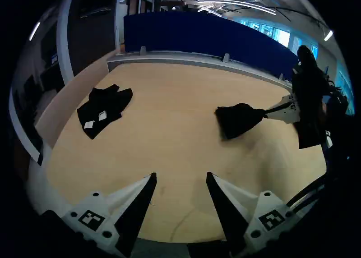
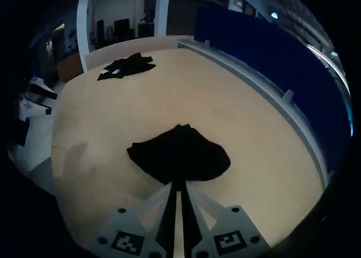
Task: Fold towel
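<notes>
on table (image 1: pixel 180 122), bunched black towel (image 2: pixel 180 156), right gripper (image 2: pixel 179 185) pinching it, left gripper (image 1: pixel 181 175) wide

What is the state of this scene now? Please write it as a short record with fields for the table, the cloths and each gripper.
surface: wooden table
main cloth: black towel, bunched, not yet folded
other cloth: second black cloth, with white tags, lying apart from the towel
left: left gripper open, empty, over bare table
right: right gripper shut on the towel's near edge
behind: blue partition along the table's far edge
</notes>
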A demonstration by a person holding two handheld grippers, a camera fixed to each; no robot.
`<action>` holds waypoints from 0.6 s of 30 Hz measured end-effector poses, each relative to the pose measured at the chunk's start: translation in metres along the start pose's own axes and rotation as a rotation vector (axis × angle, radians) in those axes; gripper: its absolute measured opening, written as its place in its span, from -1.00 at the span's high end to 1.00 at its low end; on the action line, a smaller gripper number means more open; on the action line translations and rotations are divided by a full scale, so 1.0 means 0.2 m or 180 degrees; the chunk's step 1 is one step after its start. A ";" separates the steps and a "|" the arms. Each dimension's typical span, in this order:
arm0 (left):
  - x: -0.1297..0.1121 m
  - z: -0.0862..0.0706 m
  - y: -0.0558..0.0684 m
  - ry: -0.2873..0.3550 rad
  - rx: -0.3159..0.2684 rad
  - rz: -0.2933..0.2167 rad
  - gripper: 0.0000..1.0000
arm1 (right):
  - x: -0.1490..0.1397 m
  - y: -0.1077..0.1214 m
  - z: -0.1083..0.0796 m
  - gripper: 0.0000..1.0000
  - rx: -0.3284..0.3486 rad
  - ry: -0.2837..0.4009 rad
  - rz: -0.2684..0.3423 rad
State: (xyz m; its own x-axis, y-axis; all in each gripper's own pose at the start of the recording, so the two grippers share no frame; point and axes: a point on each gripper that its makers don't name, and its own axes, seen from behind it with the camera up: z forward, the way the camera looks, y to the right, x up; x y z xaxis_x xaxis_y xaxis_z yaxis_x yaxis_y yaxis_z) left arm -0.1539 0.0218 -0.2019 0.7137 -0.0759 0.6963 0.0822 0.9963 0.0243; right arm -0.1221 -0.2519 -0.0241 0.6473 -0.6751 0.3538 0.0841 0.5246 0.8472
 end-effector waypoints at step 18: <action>0.09 0.00 0.03 0.0088 -0.0065 0.0054 -0.62 | 0.50 0.12 -0.32 0.88 -0.0111 0.0550 -0.0159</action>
State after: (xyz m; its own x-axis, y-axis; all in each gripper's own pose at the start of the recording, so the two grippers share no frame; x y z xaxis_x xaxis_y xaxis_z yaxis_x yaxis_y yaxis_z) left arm -0.1413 0.0262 -0.1895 0.7340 -0.0602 0.6765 0.0837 0.9965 -0.0022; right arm -0.0063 -0.2735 0.0060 0.7619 -0.6033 0.2358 0.1437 0.5123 0.8467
